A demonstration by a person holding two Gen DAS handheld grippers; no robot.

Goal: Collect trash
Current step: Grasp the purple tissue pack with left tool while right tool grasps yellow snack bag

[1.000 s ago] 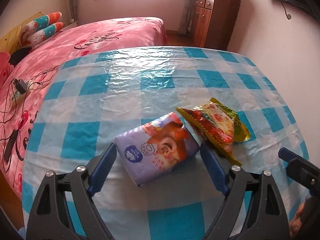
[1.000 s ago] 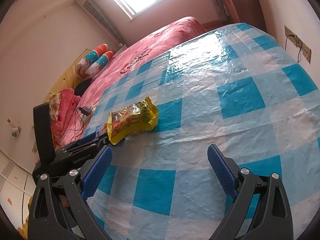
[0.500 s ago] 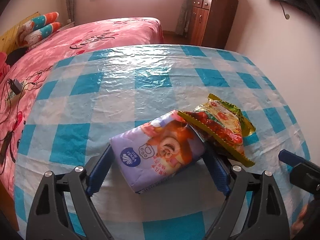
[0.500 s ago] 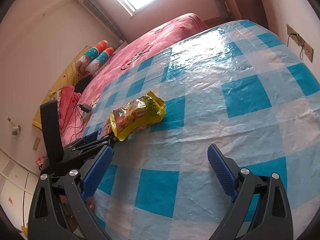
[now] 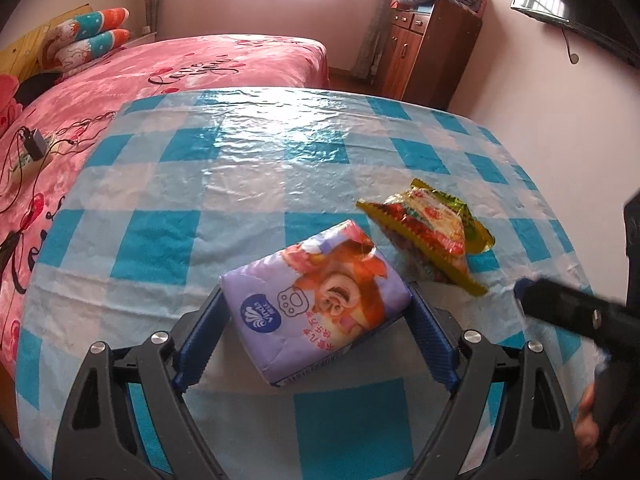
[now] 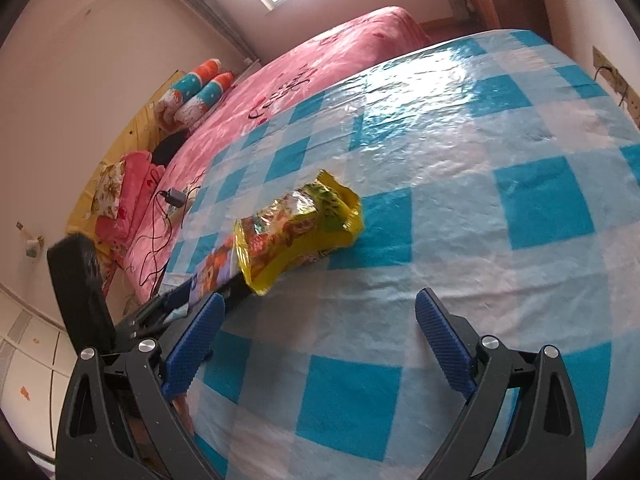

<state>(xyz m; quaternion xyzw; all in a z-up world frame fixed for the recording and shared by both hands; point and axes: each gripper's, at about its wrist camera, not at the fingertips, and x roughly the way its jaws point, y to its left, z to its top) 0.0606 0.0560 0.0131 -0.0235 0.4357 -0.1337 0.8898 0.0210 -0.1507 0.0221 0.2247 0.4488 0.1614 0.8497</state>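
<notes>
Left gripper (image 5: 316, 340) fingers clamp a purple tissue pack (image 5: 316, 304) printed with a cartoon bear, near the counter (image 5: 256, 160) front edge; right gripper (image 6: 316, 340) fingers stand apart.

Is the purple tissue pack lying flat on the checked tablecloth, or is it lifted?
Cannot tell for sure. The purple tissue pack sits between the left gripper fingers, tilted, but its underside is hidden, so contact with the blue checked tablecloth is unclear.
</notes>
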